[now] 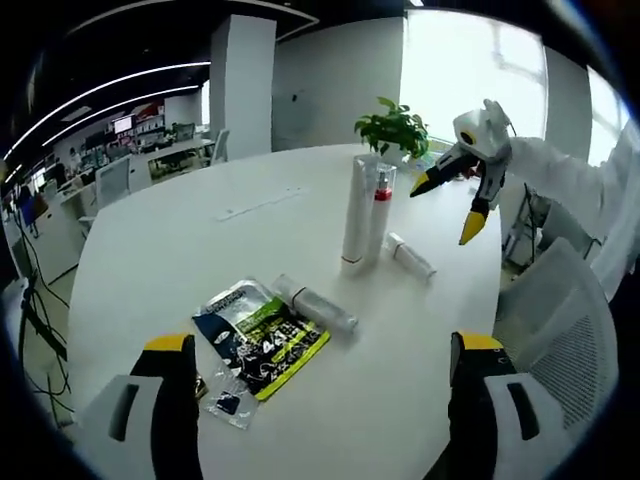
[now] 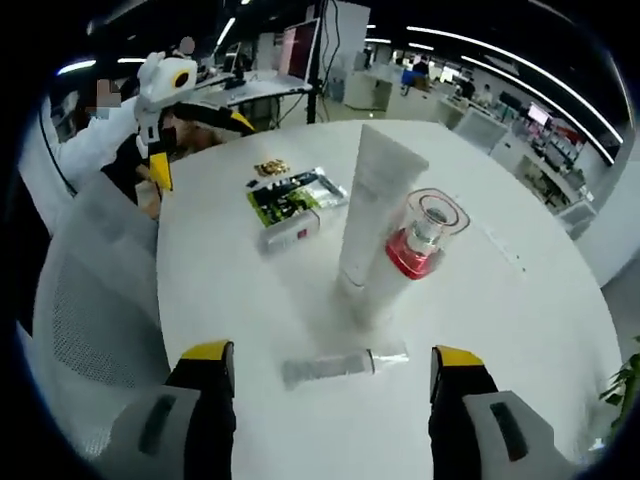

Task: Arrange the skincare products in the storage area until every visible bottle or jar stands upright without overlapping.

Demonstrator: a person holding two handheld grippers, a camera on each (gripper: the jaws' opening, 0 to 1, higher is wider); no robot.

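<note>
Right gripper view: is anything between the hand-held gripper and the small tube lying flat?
Nothing visible. The lying tube sits on bare table just ahead of the open right hand-held gripper. The two upright bottles, white and red-collared, stand just beyond it.

We can make out only large white digits, seemingly "44", on the dark and green packet [image 1: 262, 337] lying on the table [image 1: 200, 240] in the left gripper view; its other print is too small for us to read.
</note>
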